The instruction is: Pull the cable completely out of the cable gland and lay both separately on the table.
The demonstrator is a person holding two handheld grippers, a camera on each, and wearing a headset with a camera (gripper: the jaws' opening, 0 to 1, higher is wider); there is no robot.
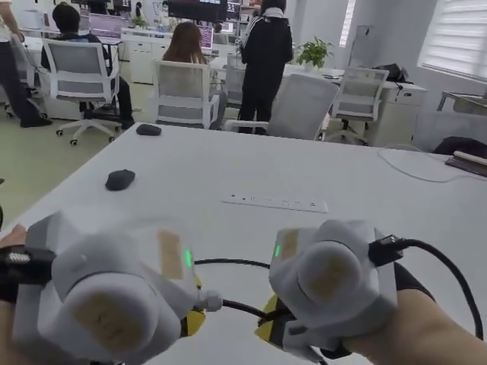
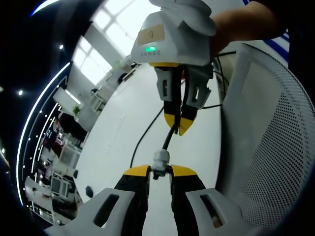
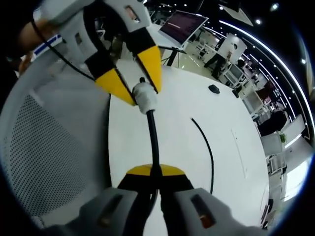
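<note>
Gripping cable gland [image 2: 160, 161] and cable [image 3: 152, 132] over the table [image 1: 228, 167].
Your left gripper [image 2: 158, 172] pinches the gland; your right gripper [image 3: 153, 172] pinches the cable entering it.

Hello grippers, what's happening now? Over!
Left gripper shut on white plastic cable gland. Right gripper shut on black cable. Cable not yet out.
</note>
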